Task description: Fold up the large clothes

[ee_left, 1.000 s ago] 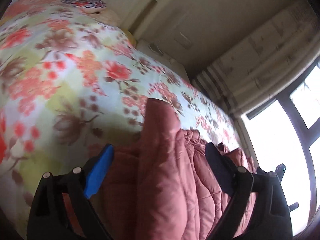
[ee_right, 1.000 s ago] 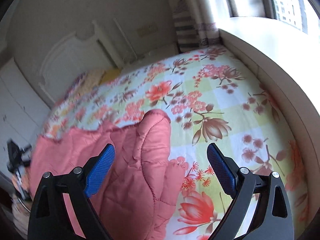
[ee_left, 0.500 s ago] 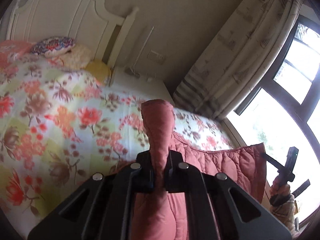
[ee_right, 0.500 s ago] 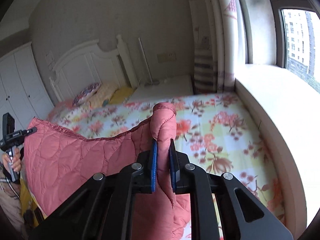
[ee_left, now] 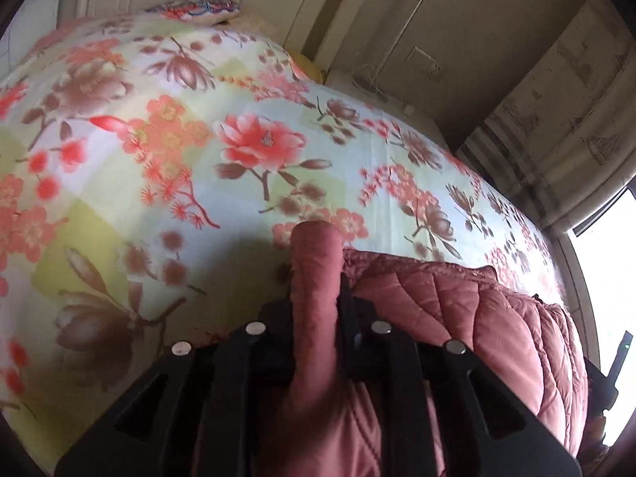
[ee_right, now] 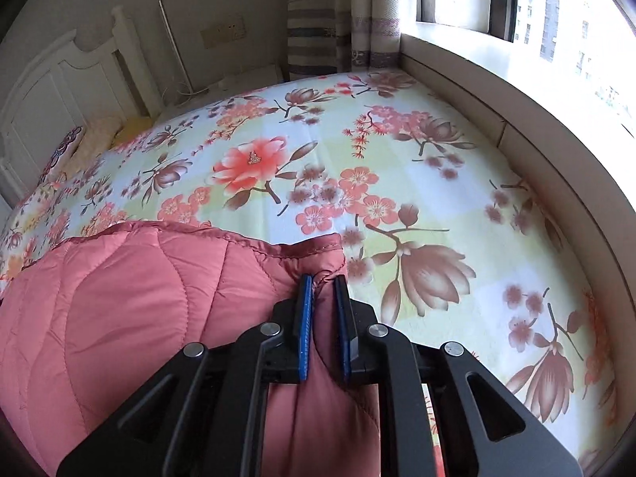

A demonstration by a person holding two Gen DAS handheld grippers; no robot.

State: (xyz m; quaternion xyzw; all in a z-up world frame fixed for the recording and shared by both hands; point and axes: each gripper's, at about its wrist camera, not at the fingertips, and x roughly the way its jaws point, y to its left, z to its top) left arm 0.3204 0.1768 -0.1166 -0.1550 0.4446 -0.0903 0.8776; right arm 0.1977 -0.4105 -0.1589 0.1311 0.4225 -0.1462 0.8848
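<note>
1. A pink quilted blanket [ee_right: 131, 302] lies bunched on the near part of the bed [ee_right: 437, 198], over a sheet printed with red and brown flowers.
2. The left gripper [ee_left: 317, 302] has a rolled edge of the blanket between its black fingers [ee_left: 349, 306]. The roll sticks up past the tips. The jaws are easing open at this moment, yet the cloth looks pinched on both sides.
3. From the left wrist view, the rest of the blanket spreads off to the right in puffy quilted ridges, toward the bright window [ee_left: 608, 278].
4. The right gripper [ee_right: 322, 290] is clamped tight on the blanket's hemmed corner. Its blue-padded fingers [ee_right: 305, 318] stand narrow, with a fold of pink fabric squeezed between them.
5. From the right wrist view, the blanket's bound edge runs left from the grip in a shallow curve, and the bulk of it sits to the left.
6. Both grippers point downward at the mattress.
7. At the far end of the bed I can see a white headboard [ee_right: 51, 91], a patterned pillow [ee_left: 198, 8] and a yellow cushion [ee_right: 131, 129].
8. Striped curtains [ee_right: 314, 20] hang by the window sill on the right.
</note>
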